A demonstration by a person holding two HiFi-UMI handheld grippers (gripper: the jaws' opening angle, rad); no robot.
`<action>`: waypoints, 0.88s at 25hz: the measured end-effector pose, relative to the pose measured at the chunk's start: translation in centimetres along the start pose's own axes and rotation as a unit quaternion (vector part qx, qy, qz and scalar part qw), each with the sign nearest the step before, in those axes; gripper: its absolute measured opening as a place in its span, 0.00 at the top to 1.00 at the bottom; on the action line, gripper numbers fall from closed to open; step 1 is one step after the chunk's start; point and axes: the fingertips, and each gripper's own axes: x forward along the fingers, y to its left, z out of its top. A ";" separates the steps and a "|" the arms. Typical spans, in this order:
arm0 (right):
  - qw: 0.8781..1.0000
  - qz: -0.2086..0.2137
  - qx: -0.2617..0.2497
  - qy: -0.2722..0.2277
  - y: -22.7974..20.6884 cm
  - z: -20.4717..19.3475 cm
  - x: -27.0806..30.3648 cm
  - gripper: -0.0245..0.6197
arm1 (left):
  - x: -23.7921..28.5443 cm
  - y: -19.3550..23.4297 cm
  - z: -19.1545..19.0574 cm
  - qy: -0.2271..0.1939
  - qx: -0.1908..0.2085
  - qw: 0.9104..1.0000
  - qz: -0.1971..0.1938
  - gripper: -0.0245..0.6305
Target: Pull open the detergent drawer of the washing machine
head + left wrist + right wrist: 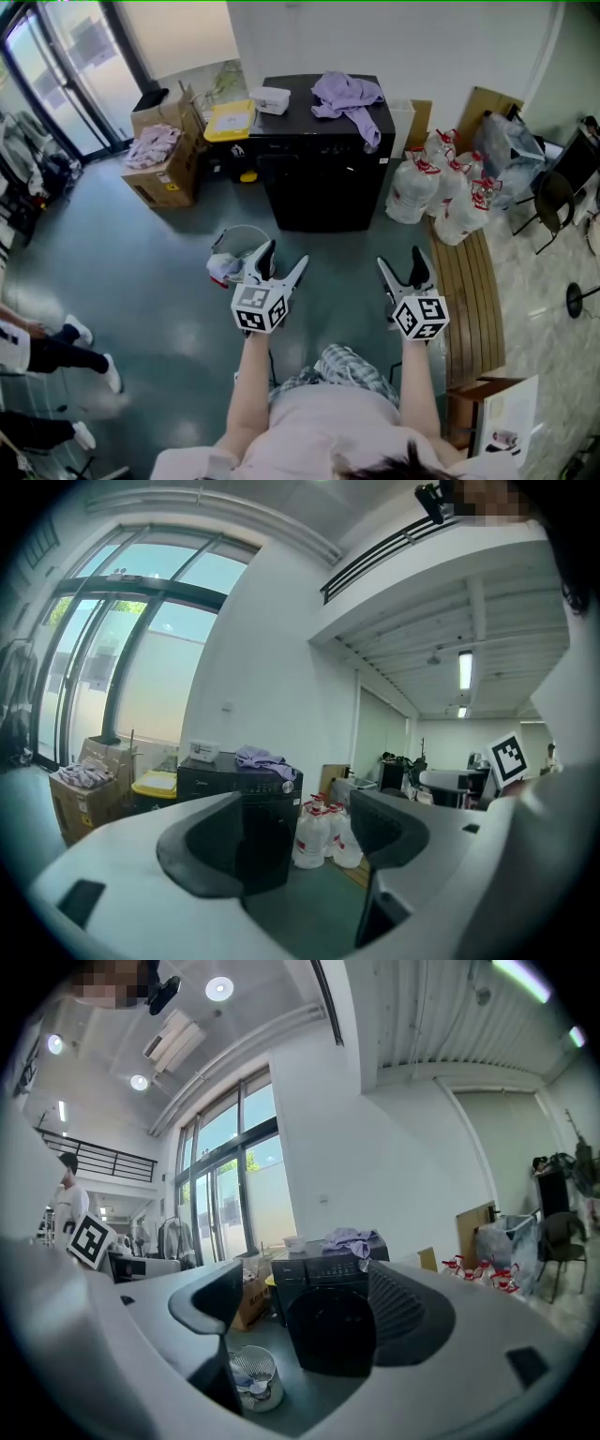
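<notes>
The black front-loading washing machine (319, 159) stands against the far wall, with a lavender cloth (349, 97) and a small white box (270, 98) on its lid. Its top control strip (323, 1267) looks flush, and I cannot pick out the drawer front. Both grippers are held side by side in front of the person, well short of the machine. My left gripper (286, 255) is open and holds nothing, and so is my right gripper (398, 258). The machine (277, 808) shows between the left jaws and fills the gap between the right jaws (328, 1326).
A white wire basket (230, 258) sits on the floor just left of my left gripper. Cardboard boxes with clothes (164, 155) stand left of the machine, water jugs (441, 187) and a wooden bench (473, 300) to its right. Someone's legs (47, 352) are at the left edge.
</notes>
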 end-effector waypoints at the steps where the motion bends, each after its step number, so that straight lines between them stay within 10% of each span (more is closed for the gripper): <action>1: 1.000 0.000 -0.001 0.002 0.2 -0.1 0.0 0.32 | 0.0 0.1 0.0 0.001 0.000 1.000 -0.001 0.44; 22: 1.000 0.021 -0.017 0.003 -2.6 0.7 14.1 0.32 | 11.0 8.5 1.9 -0.013 -0.004 1.000 0.011 0.44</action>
